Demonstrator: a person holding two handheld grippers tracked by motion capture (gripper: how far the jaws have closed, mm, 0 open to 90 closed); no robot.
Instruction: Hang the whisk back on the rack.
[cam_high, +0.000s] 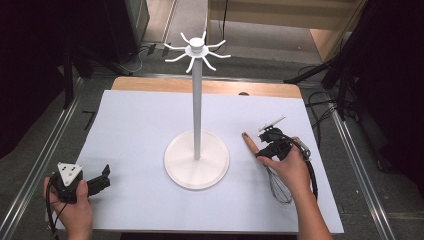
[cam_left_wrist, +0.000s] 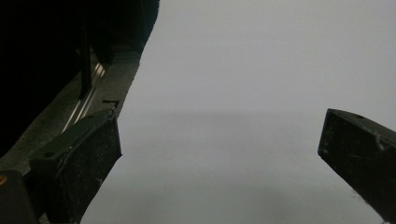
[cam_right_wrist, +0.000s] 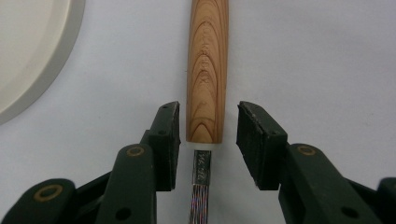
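While the left gripper (cam_high: 102, 179) rests spread at lower left, the right gripper (cam_right_wrist: 208, 135) straddles the whisk (cam_right_wrist: 207, 70) handle, jaws apart, not pinching.

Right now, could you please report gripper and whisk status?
Right gripper open, jaws astride wooden-handled wire whisk, which lies flat. Left gripper open, idle on white mat. White hook stand beside, not blocking.

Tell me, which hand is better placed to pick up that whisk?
Probably the right. The right gripper has its open jaws either side of the whisk handle's lower end. The left gripper is open near the table's far-left corner.
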